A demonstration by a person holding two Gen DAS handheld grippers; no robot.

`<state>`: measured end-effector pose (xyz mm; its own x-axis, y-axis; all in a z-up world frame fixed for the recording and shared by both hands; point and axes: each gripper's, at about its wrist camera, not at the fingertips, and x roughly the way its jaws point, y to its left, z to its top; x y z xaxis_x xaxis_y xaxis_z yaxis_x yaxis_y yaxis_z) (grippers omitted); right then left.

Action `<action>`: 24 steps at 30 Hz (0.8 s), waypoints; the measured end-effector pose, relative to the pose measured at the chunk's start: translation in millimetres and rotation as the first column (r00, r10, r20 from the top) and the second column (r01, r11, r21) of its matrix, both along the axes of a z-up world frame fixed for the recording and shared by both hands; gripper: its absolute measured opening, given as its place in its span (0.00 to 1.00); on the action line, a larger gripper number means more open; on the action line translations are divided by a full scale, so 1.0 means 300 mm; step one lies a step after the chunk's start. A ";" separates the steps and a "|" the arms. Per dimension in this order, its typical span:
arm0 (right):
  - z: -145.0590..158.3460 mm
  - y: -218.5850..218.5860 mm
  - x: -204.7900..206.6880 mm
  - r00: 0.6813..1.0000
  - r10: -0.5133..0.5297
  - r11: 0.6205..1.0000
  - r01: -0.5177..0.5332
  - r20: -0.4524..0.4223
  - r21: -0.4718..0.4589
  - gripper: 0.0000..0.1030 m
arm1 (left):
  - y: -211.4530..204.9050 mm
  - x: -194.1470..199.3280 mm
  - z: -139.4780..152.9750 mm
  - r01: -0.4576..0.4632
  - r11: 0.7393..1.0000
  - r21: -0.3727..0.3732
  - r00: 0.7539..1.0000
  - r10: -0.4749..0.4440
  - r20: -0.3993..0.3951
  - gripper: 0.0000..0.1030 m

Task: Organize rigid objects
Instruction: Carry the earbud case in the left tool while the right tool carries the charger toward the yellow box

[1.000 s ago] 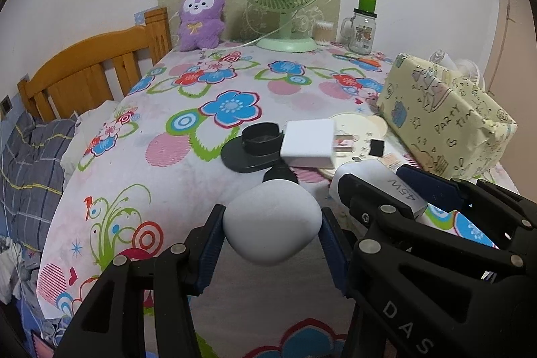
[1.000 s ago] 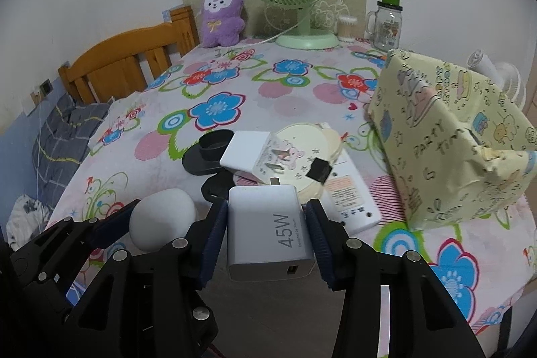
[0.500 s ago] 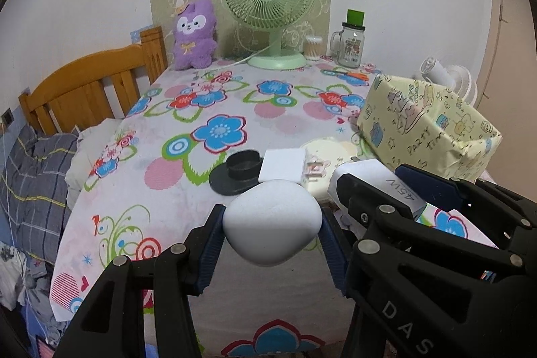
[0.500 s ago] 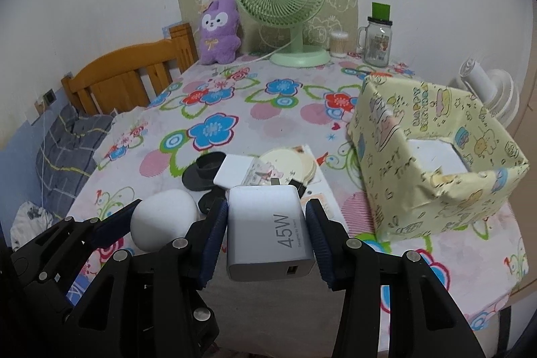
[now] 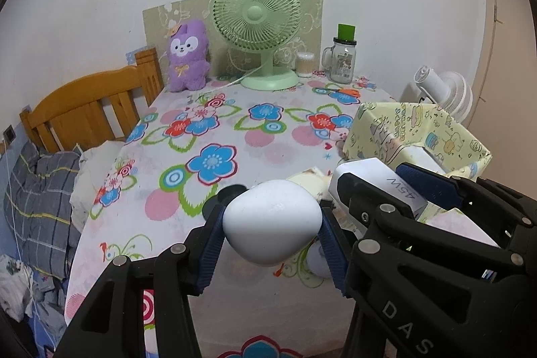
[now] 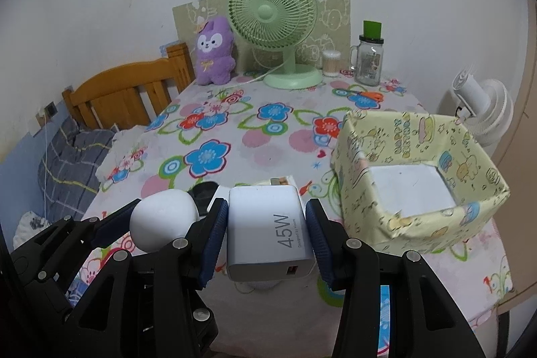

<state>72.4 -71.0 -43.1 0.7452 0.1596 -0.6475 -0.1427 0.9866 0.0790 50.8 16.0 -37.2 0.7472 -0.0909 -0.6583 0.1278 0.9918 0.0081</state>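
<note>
My left gripper (image 5: 272, 227) is shut on a white egg-shaped object (image 5: 271, 222), held high above the near edge of the flowered table (image 5: 214, 136). My right gripper (image 6: 266, 237) is shut on a white 45W charger (image 6: 268, 232), held beside it; the charger also shows in the left wrist view (image 5: 376, 185). The yellow patterned open box (image 6: 419, 176) stands at the table's right, with a white floor inside. A black round piece (image 6: 204, 190) and a cream disc (image 5: 308, 180) lie on the table, mostly hidden behind the held things.
A green fan (image 6: 273, 22), a purple plush toy (image 6: 213, 51), a cotton-swab jar (image 6: 331, 62) and a glass mug jar (image 6: 369, 59) stand at the back. A wooden headboard (image 6: 127, 93) and bedding are left. A white fan (image 6: 483, 109) is right.
Both grippers have risen and pulled back from the table with their objects. The table items now look smaller and lower, and the box's open inside has come into view.
</note>
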 end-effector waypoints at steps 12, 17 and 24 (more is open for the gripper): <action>0.089 -0.088 0.028 0.999 -0.022 1.000 0.022 0.041 -0.002 0.50 | -0.085 0.040 0.084 0.019 1.000 0.019 0.999 -0.020 0.039 0.55; 0.122 -0.128 0.037 0.998 -0.029 1.000 0.030 0.058 -0.004 0.50 | -0.124 0.055 0.114 0.033 0.999 0.021 0.998 -0.034 0.054 0.55; 0.149 -0.187 0.056 0.997 -0.046 0.999 0.046 0.067 0.001 0.50 | -0.184 0.079 0.141 0.056 0.998 0.032 0.996 -0.058 0.062 0.55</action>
<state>89.0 -127.1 1.8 0.7933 0.1243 -0.5960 -0.1023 0.9922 0.0707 74.5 -39.2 5.2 0.7817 -0.1147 -0.6130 0.1819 0.9821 0.0482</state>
